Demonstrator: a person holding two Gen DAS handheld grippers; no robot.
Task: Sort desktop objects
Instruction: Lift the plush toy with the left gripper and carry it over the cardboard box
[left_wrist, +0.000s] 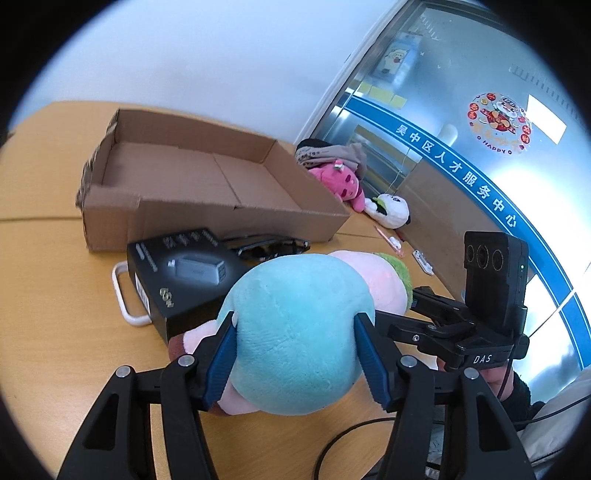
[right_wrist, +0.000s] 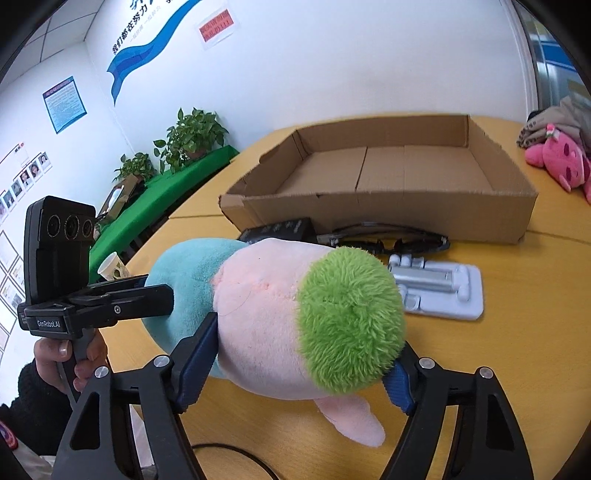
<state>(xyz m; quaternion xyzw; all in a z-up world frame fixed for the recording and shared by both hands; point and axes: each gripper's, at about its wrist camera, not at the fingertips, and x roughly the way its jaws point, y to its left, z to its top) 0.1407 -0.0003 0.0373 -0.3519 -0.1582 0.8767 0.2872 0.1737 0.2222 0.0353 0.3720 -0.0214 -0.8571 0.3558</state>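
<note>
Left hand-held gripper (left_wrist: 295, 328) was clamped on the teal end of the plush toy (left_wrist: 295, 332), blue pads (left_wrist: 221, 354) pressing into both sides. Right hand-held gripper (right_wrist: 303, 350) was clamped on the same toy's pink body (right_wrist: 266, 317), just behind the green fuzzy end; one pad showed on the left flank, the other mostly hidden under the green fluff. So both held the one toy, end to end, above the desk (left_wrist: 48, 266); a pink limb hung below it in the right wrist view. Whether any part touched the desk, can't tell.

A hand (right_wrist: 70, 354) w/ dark sleeve held the left unit's handle in the right wrist view.

Just beyond the toy: black product box (left_wrist: 181, 284) lying on the desk, w/ a white loop-shaped item (left_wrist: 123, 295) beside it. Sunglasses (right_wrist: 391, 240) lay btwn that box and the open cardboard box (right_wrist: 388, 199), close to its front wall. A grey moulded tray (right_wrist: 443, 291) sat near the sunglasses, on the desk.

Further off, near the desk's far edge: pink plush (left_wrist: 340, 181) and a white plush (left_wrist: 391, 210) next to it, w/ bundled fabric behind. Cable (right_wrist: 236, 454) ran across the near desk.
</note>
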